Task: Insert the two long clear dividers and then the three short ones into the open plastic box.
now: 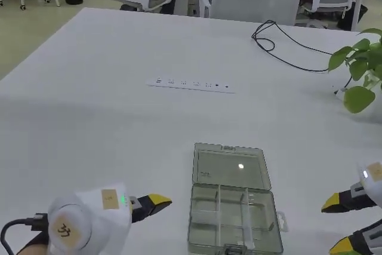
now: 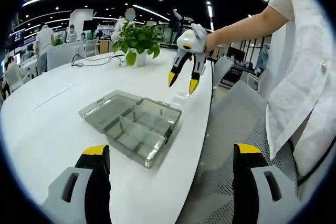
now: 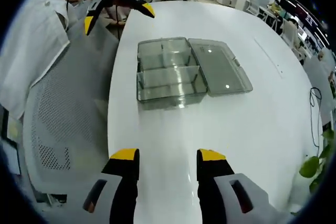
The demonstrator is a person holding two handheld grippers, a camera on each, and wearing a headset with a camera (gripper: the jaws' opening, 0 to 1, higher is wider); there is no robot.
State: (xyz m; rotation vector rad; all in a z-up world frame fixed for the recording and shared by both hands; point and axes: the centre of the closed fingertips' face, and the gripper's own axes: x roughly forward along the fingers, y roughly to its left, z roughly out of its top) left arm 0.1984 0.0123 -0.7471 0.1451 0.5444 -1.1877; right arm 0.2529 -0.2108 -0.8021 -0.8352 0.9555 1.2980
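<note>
The right claw (image 1: 331,226) runs off the head view's edge.

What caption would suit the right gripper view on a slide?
Open right gripper faces the open box on the white table, left gripper beyond it.

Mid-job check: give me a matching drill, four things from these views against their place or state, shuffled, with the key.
Things:
1. box lid
2. power strip
3. plant
4. left gripper

Places or states:
A. at the right edge of the table
B. open and empty, left of the plastic box
C. folded back, lying flat
D. lying beyond the plastic box, toward the far side

Pairs: 1-C, 2-D, 3-A, 4-B
</note>
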